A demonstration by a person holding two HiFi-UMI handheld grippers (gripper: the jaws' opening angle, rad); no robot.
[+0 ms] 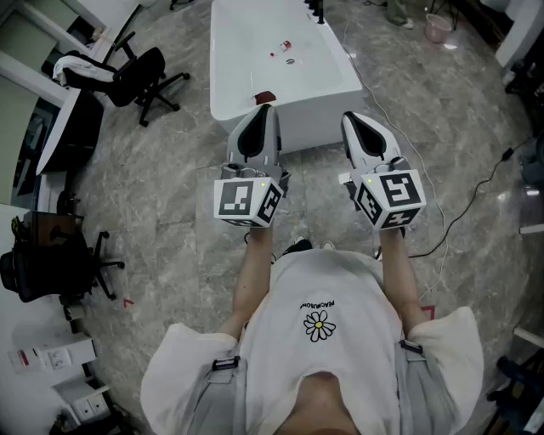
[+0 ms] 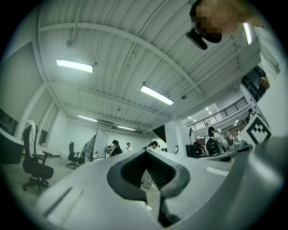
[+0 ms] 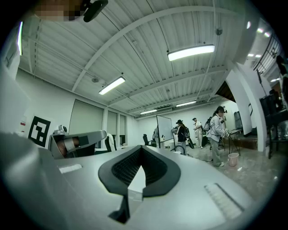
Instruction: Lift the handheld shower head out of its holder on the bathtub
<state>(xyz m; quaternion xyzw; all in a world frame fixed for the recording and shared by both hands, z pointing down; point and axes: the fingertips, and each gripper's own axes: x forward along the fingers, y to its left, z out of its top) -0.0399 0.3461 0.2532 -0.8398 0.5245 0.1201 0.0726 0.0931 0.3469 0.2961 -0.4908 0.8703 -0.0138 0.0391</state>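
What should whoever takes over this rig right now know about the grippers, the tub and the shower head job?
Left gripper: shut, empty, held up in front of the body.
Right gripper: shut, empty, held beside it.
Bathtub: on the floor ahead, neither gripper touching it. Dark fittings on its far rim are too small to identify as the shower head.
Done: nothing.
Left: step in, grasp the shower head, lift it from its holder.
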